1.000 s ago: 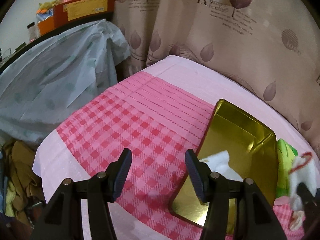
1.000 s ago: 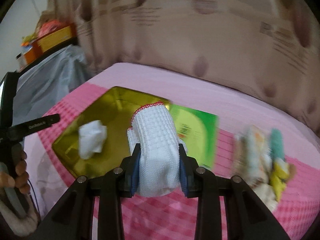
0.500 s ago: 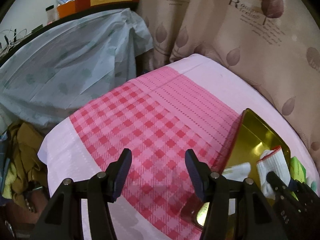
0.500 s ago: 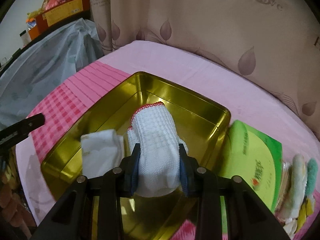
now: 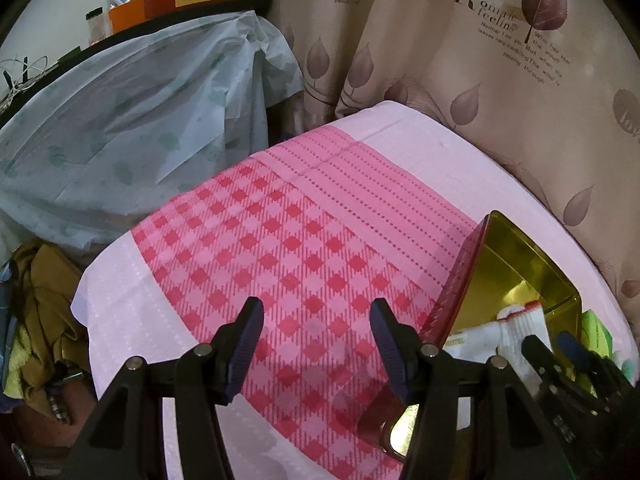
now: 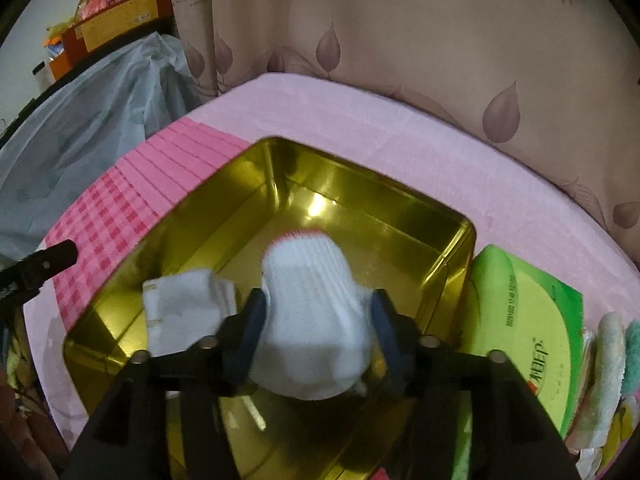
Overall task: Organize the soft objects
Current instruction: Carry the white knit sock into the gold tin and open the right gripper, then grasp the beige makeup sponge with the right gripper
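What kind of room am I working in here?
Probably a lived-in home room, perhaps a bedroom: a pink checked cloth covers the work surface, a beige leaf-print curtain hangs behind, and a plastic-draped shelf holds cardboard boxes.

White ribbed glove [image 6: 316, 320] with a red cuff sits mid-frame inside the gold tin [image 6: 400, 200], a crumpled white cloth [image 6: 180, 312] just left of it. More soft stuff [image 6: 608, 360] piled at the right edge.
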A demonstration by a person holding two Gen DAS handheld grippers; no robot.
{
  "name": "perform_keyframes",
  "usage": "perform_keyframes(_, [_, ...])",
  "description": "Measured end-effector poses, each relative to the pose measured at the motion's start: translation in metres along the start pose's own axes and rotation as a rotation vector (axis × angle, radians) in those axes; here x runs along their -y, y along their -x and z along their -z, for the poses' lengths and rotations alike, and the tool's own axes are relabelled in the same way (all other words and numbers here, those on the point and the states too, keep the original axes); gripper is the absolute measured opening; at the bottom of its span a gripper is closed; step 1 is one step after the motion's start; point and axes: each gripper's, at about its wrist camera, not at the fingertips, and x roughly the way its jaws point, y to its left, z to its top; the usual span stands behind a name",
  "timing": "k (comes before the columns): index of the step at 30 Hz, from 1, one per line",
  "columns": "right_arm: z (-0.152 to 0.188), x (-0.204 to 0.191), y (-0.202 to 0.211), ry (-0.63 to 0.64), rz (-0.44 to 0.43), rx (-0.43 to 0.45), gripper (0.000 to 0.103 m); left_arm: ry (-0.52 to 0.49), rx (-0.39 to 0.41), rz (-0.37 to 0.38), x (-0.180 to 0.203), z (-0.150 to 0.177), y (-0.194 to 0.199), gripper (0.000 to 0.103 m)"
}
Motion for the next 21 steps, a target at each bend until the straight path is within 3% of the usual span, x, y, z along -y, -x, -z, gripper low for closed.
perform_keyframes(10, [0.017, 0.014, 0.077, -0.017, -0.009, 0.143, 0.059, -0.027, 0.006, 0.0, 0.003, 0.001, 0.002, 0.057])
perform_keyframes(15, [0.042, 0.065, 0.115, -0.079, 0.083, 0.189, 0.059, -0.061, 0.014, -0.001, 0.01, 0.005, 0.006, 0.057])
perform_keyframes(21, [0.078, 0.154, 0.145, -0.208, 0.242, 0.182, 0.06, -0.111, 0.029, 0.011, 0.021, 0.01, 0.01, 0.057])
